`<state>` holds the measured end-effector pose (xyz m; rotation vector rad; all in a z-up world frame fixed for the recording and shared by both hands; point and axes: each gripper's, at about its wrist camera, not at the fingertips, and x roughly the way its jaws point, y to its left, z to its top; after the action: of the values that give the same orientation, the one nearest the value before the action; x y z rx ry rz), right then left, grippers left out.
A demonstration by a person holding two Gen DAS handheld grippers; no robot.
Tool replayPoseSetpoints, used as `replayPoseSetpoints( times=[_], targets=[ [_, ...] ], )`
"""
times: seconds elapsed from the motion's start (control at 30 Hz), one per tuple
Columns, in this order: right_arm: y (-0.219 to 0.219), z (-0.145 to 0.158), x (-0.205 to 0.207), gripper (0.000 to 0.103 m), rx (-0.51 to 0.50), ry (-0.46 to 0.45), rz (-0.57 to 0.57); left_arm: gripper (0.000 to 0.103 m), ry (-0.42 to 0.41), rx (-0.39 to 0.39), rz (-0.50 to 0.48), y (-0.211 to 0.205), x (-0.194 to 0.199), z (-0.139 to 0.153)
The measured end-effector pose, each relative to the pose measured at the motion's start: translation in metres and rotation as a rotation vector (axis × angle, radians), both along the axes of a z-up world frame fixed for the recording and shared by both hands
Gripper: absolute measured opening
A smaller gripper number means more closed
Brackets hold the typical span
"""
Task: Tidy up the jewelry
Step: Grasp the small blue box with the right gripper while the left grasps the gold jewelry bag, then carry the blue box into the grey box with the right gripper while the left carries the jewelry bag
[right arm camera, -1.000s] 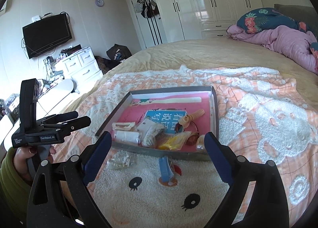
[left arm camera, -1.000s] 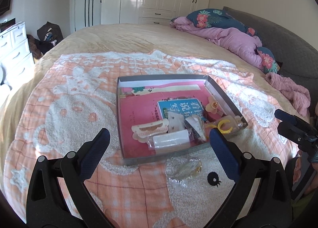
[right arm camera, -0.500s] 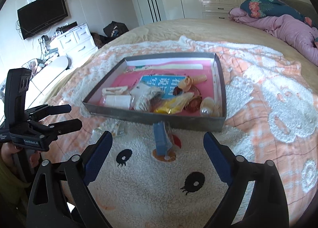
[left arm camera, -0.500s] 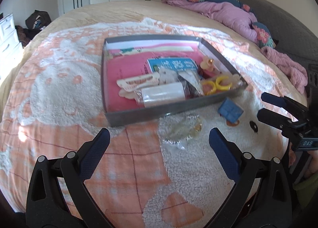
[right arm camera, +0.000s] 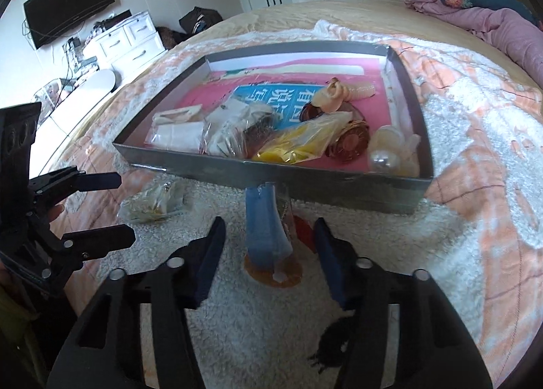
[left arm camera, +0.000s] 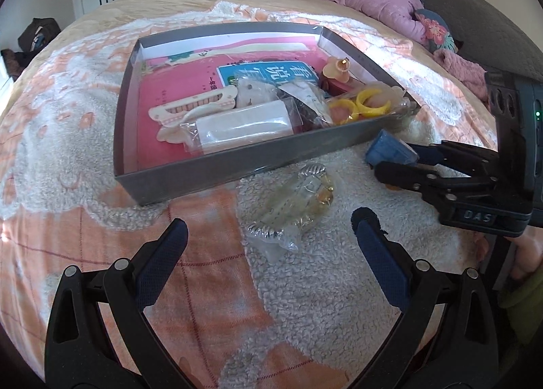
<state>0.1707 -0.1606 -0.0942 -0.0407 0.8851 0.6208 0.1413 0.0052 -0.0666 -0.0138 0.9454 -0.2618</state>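
The step in hand looks like a pickup: the right gripper (right arm camera: 268, 253) has its jaws spread wide on either side of the blue jewelry piece (right arm camera: 266, 229), which stands on the bed blanket (right arm camera: 475, 219) just in front of the grey tray (right arm camera: 305, 182), not yet pinched. The left gripper (left arm camera: 268, 236), also wide and empty, hovers near the clear bag of jewelry (left arm camera: 292, 205) lying just in front of the same tray. Next, I judge, the right jaws must close on the blue piece and lift it over the tray's front wall.

Both grippers lower, right gripper (right arm camera: 269, 253) narrower around the blue item (right arm camera: 266, 229).
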Motion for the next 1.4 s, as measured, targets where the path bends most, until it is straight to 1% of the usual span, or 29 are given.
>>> replayPoseSetpoints(
  times=[0.03,0.1,0.13,0.17,0.2,0.23,0.27,0.3,0.33,0.4,0.43,0.5,0.57,0.63,0.73,0.8,0.87,0.97,1.13,1.23,1.4],
  targets=[
    [0.002,-0.002,0.001,0.039,-0.004,0.000,0.007,0.093,-0.003,0.000,-0.002,-0.001,0.001,0.000],
    [0.004,-0.002,0.001,0.024,-0.009,-0.006,0.014,0.093,-0.010,0.007,-0.003,-0.003,0.004,-0.001],
    [0.003,-0.002,0.000,0.024,-0.002,-0.005,0.018,0.093,-0.017,0.010,-0.004,-0.005,0.006,-0.001],
    [0.001,-0.001,0.000,0.024,0.006,-0.002,0.020,0.089,-0.022,0.009,-0.009,-0.007,0.007,-0.001],
    [-0.002,0.000,-0.001,0.024,0.013,-0.001,0.018,0.080,-0.025,0.010,-0.013,-0.009,0.008,0.000],
    [-0.005,0.001,-0.003,0.024,0.021,-0.004,0.013,0.075,-0.029,0.015,-0.020,-0.011,0.008,0.000],
    [-0.008,0.003,-0.005,0.024,0.029,-0.006,0.010,0.063,-0.030,0.032,-0.032,-0.016,0.010,-0.002],
    [-0.011,0.004,-0.007,0.024,0.036,-0.008,0.006,0.048,-0.026,0.043,-0.042,-0.019,0.011,-0.004],
    [-0.014,0.007,-0.009,0.024,0.045,-0.013,0.001,0.041,-0.018,0.057,-0.053,-0.023,0.012,-0.007],
    [-0.020,0.014,-0.014,0.024,0.060,-0.025,-0.005,0.033,-0.024,0.095,-0.063,-0.029,0.011,-0.009],
    [-0.022,0.019,-0.017,0.024,0.069,-0.037,-0.007,0.032,-0.028,0.098,-0.073,-0.031,0.009,-0.008],
    [-0.025,0.028,-0.021,0.024,0.083,-0.058,-0.008,0.030,-0.042,0.075,-0.079,-0.031,0.005,-0.003],
    [-0.028,0.037,-0.023,0.024,0.096,-0.076,-0.010,0.029,-0.079,0.083,-0.070,-0.029,-0.001,0.007],
    [-0.028,0.045,-0.025,0.024,0.107,-0.097,-0.006,0.029,-0.114,0.060,-0.059,-0.023,-0.007,0.020],
    [-0.027,0.057,-0.028,0.024,0.123,-0.125,0.000,0.029,-0.164,0.041,-0.025,-0.011,-0.013,0.039],
    [-0.025,0.063,-0.028,0.024,0.128,-0.140,0.005,0.029,-0.179,0.013,0.005,-0.001,-0.013,0.047],
    [-0.020,0.070,-0.026,0.024,0.132,-0.153,0.011,0.029,-0.191,0.009,0.040,0.009,-0.010,0.052],
    [-0.015,0.077,-0.024,0.024,0.126,-0.176,0.017,0.029,-0.201,0.001,0.077,0.021,-0.008,0.057],
    [-0.008,0.086,-0.014,0.024,0.130,-0.197,0.030,0.029,-0.232,0.017,0.141,0.037,-0.003,0.065],
    [-0.004,0.089,-0.007,0.024,0.129,-0.205,0.038,0.029,-0.226,0.003,0.163,0.044,0.000,0.064],
    [0.007,0.089,0.006,0.024,0.121,-0.212,0.057,0.029,-0.229,0.014,0.200,0.051,0.008,0.061]
  ],
)
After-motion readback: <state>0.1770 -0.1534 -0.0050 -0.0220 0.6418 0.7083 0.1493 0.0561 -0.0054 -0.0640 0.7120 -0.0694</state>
